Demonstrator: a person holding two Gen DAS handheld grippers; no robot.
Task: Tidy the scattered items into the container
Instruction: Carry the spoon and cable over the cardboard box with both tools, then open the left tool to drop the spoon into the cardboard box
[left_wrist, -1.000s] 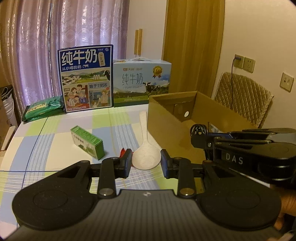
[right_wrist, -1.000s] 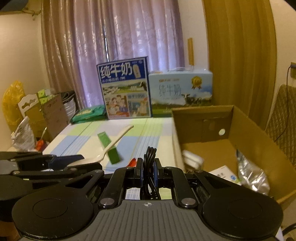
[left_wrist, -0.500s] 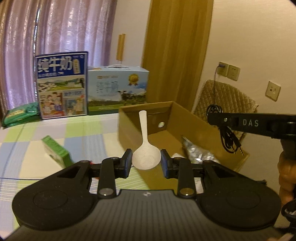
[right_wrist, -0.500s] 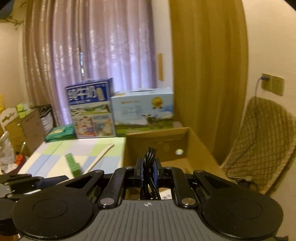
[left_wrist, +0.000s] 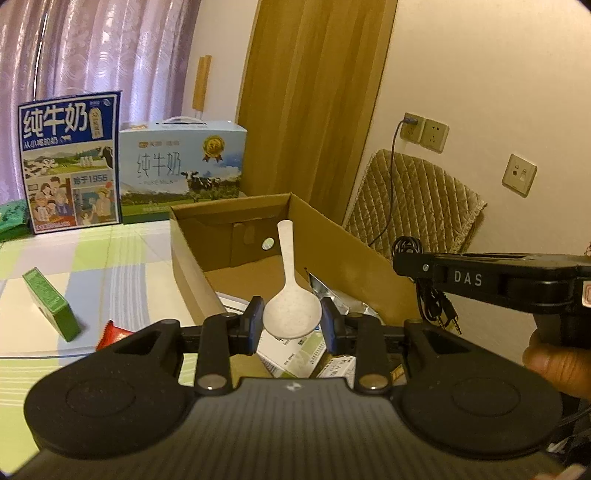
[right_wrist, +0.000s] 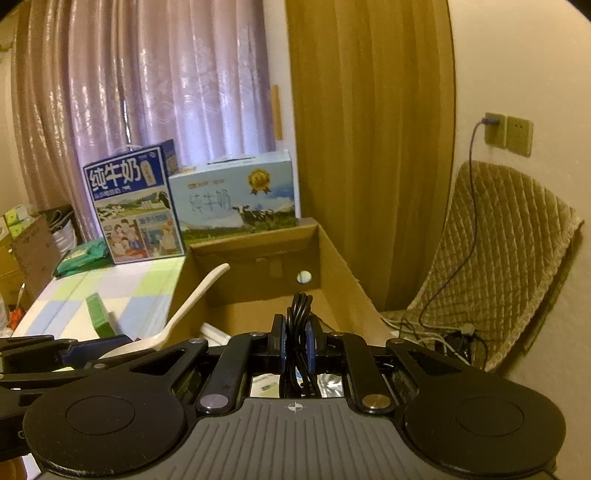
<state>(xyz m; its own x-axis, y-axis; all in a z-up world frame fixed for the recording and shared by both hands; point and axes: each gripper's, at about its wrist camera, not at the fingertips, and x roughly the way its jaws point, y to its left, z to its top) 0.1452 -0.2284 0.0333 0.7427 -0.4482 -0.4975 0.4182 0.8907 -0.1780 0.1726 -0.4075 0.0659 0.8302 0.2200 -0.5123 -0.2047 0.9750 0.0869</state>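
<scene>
My left gripper (left_wrist: 291, 325) is shut on the bowl of a white rice spoon (left_wrist: 290, 295), held above the open cardboard box (left_wrist: 184, 258), handle pointing away. My right gripper (right_wrist: 295, 343) is shut on a coiled black cable (right_wrist: 300, 314), also over the box (right_wrist: 340, 266). In the left wrist view the right gripper (left_wrist: 406, 264) reaches in from the right with the cable (left_wrist: 436, 302) dangling beneath it. The spoon (right_wrist: 184, 314) shows at the left of the right wrist view. A foil packet (left_wrist: 332, 295) and small cartons (left_wrist: 291, 354) lie inside the box.
A green box (left_wrist: 50, 304) and a red wrapper (left_wrist: 114, 334) lie on the checked tablecloth (left_wrist: 110, 266) left of the cardboard box. Two milk cartons (left_wrist: 70, 162) (left_wrist: 183, 166) stand at the back. A padded chair (left_wrist: 417, 206) and wall sockets (left_wrist: 424, 129) are on the right.
Both grippers have swung right from above the tablecloth to above the cardboard box, carrying the spoon and the cable. The box contents have come into view beneath the left gripper.
</scene>
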